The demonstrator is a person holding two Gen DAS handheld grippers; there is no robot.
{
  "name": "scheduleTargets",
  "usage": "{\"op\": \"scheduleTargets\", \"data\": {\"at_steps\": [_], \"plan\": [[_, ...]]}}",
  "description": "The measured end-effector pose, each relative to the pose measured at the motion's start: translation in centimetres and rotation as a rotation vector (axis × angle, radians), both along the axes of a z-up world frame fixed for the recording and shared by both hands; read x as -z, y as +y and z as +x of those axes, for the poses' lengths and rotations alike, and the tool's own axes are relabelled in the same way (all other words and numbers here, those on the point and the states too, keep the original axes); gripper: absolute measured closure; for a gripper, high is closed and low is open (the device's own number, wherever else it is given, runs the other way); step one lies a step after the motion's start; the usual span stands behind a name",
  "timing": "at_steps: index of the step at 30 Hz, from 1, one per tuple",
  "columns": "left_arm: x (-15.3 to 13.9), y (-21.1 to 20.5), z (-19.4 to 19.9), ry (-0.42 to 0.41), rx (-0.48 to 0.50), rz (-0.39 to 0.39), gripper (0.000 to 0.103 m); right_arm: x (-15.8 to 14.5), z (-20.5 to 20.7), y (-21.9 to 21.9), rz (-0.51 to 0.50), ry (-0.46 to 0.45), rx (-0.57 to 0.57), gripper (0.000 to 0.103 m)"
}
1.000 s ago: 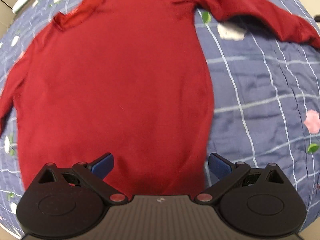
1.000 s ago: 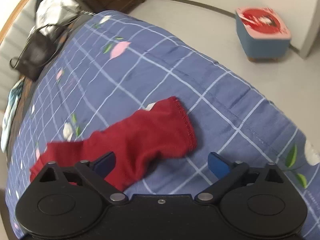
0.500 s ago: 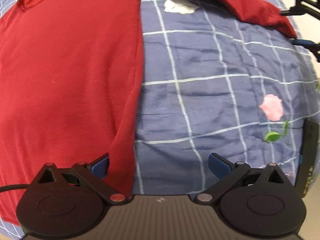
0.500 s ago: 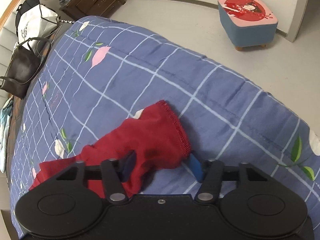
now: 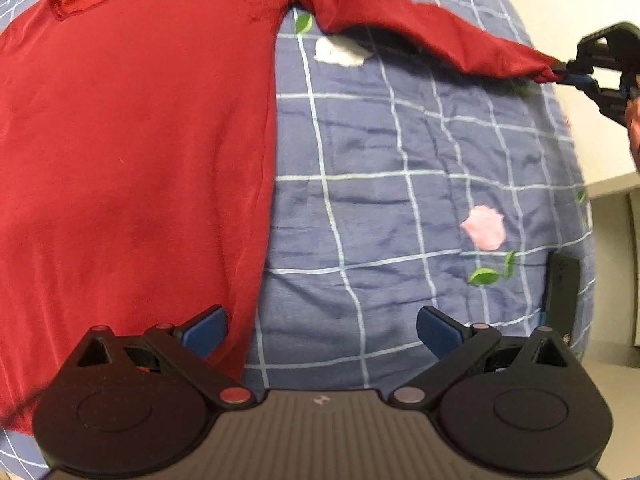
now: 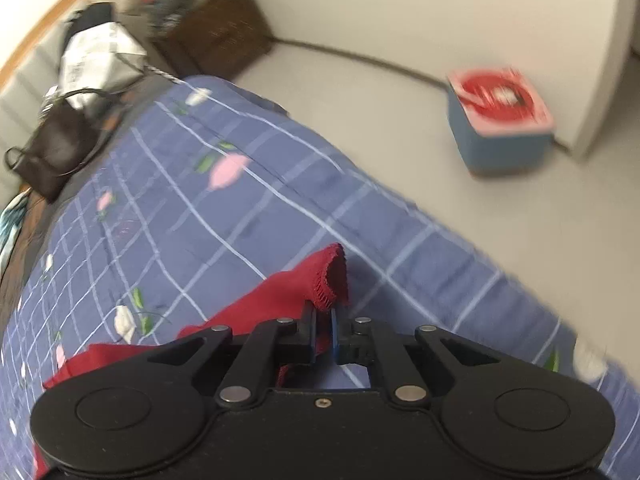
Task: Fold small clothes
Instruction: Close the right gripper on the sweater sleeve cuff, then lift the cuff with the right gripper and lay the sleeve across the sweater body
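The red top (image 5: 132,152), thin, limp and light, lies flat on the bed (image 5: 400,216) ahead of the spread left gripper (image 5: 320,326), best held by edges: the right gripper (image 6: 325,328) pinches its cuff (image 6: 330,280).

Red sweater (image 5: 132,152) cut off left; stool (image 6: 502,120) motion-blurred.

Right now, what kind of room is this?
Probably a bedroom. A red top lies on a bed with a blue checked flowery cover, there's a dark wooden cabinet by the wall, and a little blue stool on the floor.
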State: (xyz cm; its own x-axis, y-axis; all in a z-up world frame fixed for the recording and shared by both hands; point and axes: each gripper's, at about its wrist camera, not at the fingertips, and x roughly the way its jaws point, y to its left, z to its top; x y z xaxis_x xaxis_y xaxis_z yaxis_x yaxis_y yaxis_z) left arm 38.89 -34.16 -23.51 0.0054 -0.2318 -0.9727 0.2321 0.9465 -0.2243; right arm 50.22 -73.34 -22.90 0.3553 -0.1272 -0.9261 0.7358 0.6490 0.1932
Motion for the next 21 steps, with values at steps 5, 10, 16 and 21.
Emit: {"op": "scheduleTargets", "data": {"at_steps": [5,10,16,21], "plan": [[-2.5,1.4,0.2,-0.042,-0.052,-0.015,0.000,-3.3,-0.1,-0.1,-0.078,-0.069,-0.023,0.097],[-5.2,4.2,0.3,-0.091,-0.115,-0.018,0.000,-6.5,-0.3,-1.1,-0.130,-0.133,0.001,0.097],[-7.5,8.0,0.0,-0.129,-0.209,-0.001,0.000,-8.1,0.7,0.2,-0.161,-0.153,-0.070,0.097],[-9.1,11.9,-0.8,-0.141,-0.313,0.009,0.000,-10.1,3.1,4.3,-0.208,-0.209,-0.215,0.097]]}}
